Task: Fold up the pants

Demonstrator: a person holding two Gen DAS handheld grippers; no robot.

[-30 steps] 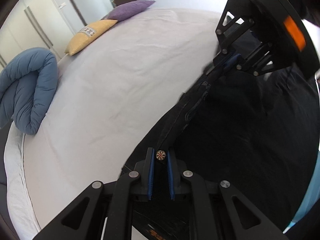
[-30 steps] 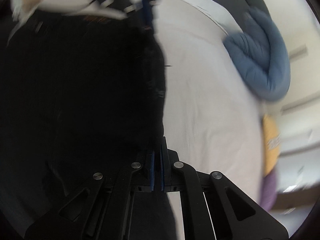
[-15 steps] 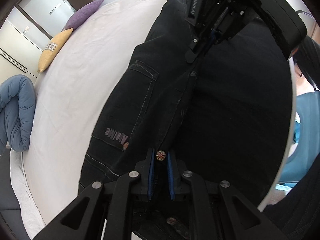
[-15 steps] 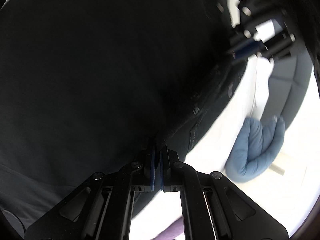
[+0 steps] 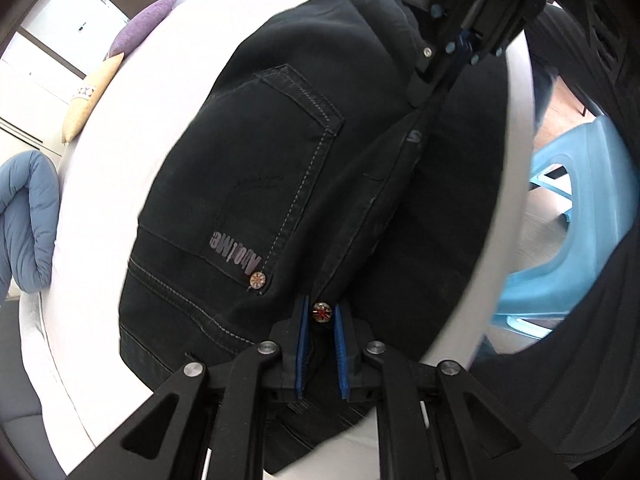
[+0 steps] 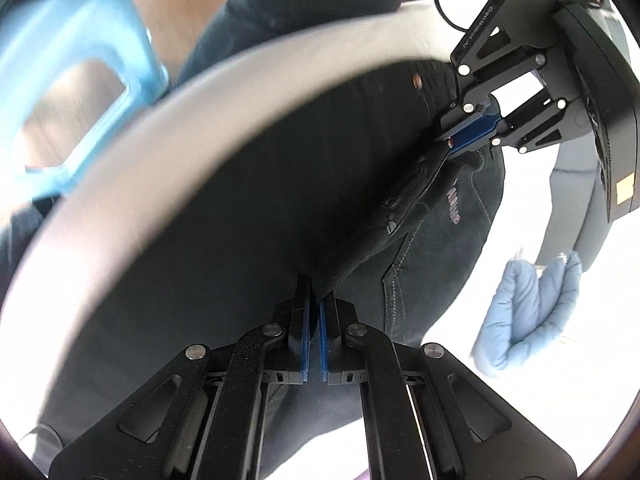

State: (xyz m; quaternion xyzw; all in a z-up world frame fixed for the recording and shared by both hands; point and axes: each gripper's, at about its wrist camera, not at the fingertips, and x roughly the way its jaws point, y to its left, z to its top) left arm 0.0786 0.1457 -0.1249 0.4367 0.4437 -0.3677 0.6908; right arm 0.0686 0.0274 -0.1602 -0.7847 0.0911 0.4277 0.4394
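Black denim pants [image 5: 256, 184] lie on a white bed [image 5: 132, 128], a back pocket with grey lettering facing up. My left gripper [image 5: 321, 312] is shut on the waistband beside a red metal button [image 5: 322, 311]. At the top right of the left wrist view my right gripper [image 5: 464, 46] pinches the other end of the same edge. From the right wrist, the right gripper [image 6: 314, 304] is shut on the dark cloth of the pants [image 6: 248, 208], and the left gripper [image 6: 470, 138] grips the stretched edge at the upper right.
A rolled blue duvet [image 5: 28, 216] lies at the bed's far side, also seen as the blue duvet [image 6: 528, 308]. A purple pillow [image 5: 144, 26] and a yellow pillow [image 5: 90, 100] sit at the head. A light blue plastic stool [image 5: 568, 216] stands on the floor past the bed's edge.
Both grippers have swung the held edge across and down towards the bed's near edge. The back pocket has come into view. The stool and floor now show beside the bed.
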